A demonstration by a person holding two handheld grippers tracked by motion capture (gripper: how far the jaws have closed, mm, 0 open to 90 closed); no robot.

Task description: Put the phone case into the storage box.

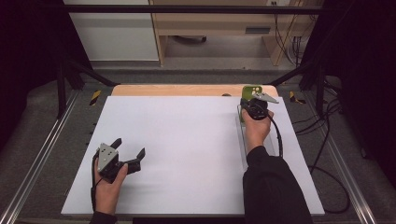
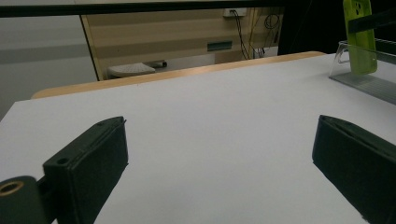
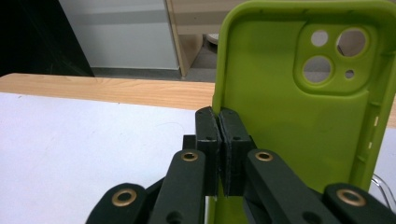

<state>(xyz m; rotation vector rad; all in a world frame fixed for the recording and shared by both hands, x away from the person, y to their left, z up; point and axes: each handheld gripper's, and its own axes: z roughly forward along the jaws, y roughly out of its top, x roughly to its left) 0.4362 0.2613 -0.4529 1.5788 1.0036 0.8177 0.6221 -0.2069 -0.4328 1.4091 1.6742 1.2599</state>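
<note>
The right claw (image 3: 219, 140) is clamped on the left edge of the green phone case (image 3: 299, 107), which stands upright at the far right of the counter (image 1: 187, 154), in or just over a clear stand (image 2: 369, 77); whether it rests in the stand cannot be told. The left claw (image 1: 128, 150) idles with jaws apart at the near left, holding nothing. To do this step well, the person should probably keep the case vertical and move it straight, since a thin edge grip lets it swing. The counter's far edge lies just beyond the case, while the wide white middle offers open room.
</note>
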